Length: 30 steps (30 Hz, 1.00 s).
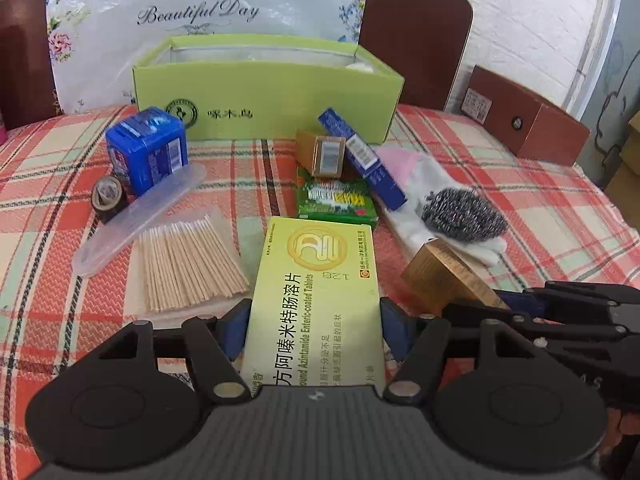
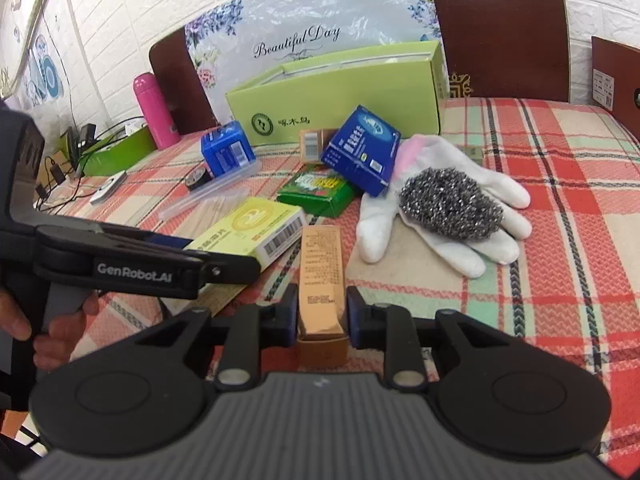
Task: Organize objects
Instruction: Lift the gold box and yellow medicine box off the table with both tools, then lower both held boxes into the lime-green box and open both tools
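Clutter covers the checked cloth [image 1: 48, 184], and the open green box [image 1: 264, 92] at upper centre of the left wrist view looks like where it is meant to go: its mouth faces up and it stands behind everything else.

At left of that view lie a blue tub [image 1: 148, 148], a tape roll [image 1: 107, 197], a clear case [image 1: 140, 220] and a fan of swabs [image 1: 188, 260]. At lower centre the left gripper [image 1: 316, 330] pinches the yellow pill box [image 1: 320, 292] by its long sides, the box pointing away along the fingers, a hold that would let it slide into the green box end first. Beyond it a green packet [image 1: 336, 200] lies under a small tan box [image 1: 326, 152] and a tilted blue carton [image 1: 364, 160]. At right a steel scourer [image 1: 464, 214] rests on a white glove [image 1: 420, 184].

In the right wrist view, lower centre, the right gripper [image 2: 322, 310] is pressed onto a gold carton [image 2: 322, 264], gripped near its near end so the far end leads. Both holds suggest two items being taken at once, though whether either is lifted off the cloth is unclear.
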### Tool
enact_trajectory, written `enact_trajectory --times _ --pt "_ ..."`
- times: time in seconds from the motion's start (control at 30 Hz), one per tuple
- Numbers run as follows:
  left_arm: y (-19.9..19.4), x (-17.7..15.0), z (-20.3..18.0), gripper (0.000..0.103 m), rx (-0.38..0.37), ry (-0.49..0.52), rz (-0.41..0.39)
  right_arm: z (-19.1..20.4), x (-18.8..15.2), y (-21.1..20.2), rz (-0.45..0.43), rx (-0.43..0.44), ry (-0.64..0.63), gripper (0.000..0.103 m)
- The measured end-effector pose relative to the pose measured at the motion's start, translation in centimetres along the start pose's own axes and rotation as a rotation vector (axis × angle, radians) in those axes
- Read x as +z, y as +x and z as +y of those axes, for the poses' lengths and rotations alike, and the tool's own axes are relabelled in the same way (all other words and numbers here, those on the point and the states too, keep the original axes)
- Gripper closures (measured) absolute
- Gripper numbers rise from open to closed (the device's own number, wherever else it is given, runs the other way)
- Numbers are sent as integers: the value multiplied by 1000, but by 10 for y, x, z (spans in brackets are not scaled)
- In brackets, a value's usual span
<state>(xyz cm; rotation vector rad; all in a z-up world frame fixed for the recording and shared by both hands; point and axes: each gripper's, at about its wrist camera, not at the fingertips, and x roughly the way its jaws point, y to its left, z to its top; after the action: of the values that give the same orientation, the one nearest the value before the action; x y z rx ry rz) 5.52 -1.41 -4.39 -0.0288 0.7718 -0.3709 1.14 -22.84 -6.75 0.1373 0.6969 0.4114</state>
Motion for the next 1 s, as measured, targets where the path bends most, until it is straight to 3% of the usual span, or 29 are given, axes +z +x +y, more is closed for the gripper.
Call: enact_trajectory --times 0.33,0.57,0.77,1.0 --pt "-52 53 13 34 -64 -28 -185 -4 57 -28 -200 26 -32 80" --pt "-69 110 29 34 -41 -62 -330 -3 109 -26 -317 26 -87 80" --pt "-55 155 39 33 -23 -90 -380 -1 153 -2 -349 10 -128 80" --pt "-4 193 63 33 14 -128 -358 -8 189 57 -313 12 -89 80"
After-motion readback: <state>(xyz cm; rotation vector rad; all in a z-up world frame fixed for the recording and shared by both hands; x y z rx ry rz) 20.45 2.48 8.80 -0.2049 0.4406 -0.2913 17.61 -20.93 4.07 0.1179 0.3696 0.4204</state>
